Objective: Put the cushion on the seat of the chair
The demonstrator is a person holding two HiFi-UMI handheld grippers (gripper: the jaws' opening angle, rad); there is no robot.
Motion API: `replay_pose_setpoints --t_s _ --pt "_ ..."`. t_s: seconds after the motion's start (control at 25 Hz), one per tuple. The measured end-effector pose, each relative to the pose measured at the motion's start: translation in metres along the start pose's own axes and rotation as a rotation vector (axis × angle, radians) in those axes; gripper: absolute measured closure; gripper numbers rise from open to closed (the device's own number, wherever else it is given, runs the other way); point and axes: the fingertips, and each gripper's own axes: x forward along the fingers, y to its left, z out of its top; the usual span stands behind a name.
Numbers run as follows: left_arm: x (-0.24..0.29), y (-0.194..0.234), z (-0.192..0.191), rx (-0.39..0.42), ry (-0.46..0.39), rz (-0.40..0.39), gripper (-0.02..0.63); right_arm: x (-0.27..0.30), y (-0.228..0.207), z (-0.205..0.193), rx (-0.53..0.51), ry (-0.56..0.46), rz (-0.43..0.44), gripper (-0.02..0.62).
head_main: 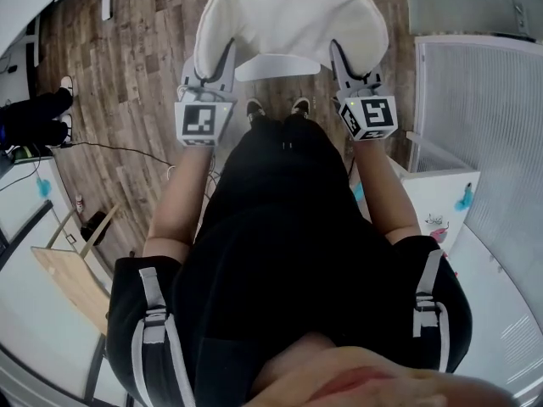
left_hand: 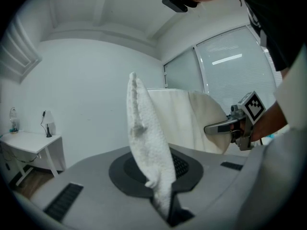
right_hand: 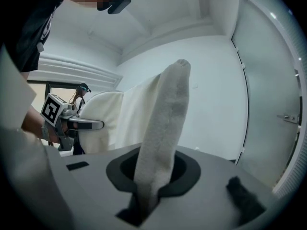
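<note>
1. Two grippers hold one white cushion (head_main: 288, 19) between them, one on each side edge.
2. The left gripper (head_main: 227, 53) is squeezed tight on the cushion's left edge. The fluffy cloth sticks up out of its jaws.
3. The cushion lies long-ways from left to right, out in front of the person.
4. The right gripper (head_main: 336, 51) is squeezed tight on the right edge. Neither gripper is closer than the other.
5. What looks like the chair seat (head_main: 276, 68) peeks out just under the cushion. I think the cushion needs to go down flat. I cannot tell if it touches yet.
6. All around is a wood floor (head_main: 136, 49). A pale ribbed wall (head_main: 484, 117) stands on the right.
</note>
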Motion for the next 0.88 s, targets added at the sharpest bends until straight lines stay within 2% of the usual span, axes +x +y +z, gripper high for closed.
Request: replay_pose_setpoints --t_s 0.52,0.64,0.88 --pt "0.113 0.013 -0.137 -0.112 0.204 0.043 0.555 0.104 -0.066 -0.136 0.065 0.171 0.103 0.543" --pt "0.138 0.015 -0.177 -0.156 0.236 0.040 0.555 0.125 -0.078 -0.173 0.074 0.216 0.116 0.543" --pt "0.166 0.027 -0.275 -0.229 0.341 0.019 0.555 0.163 -0.070 -0.267 0.114 0.303 0.132 0.543"
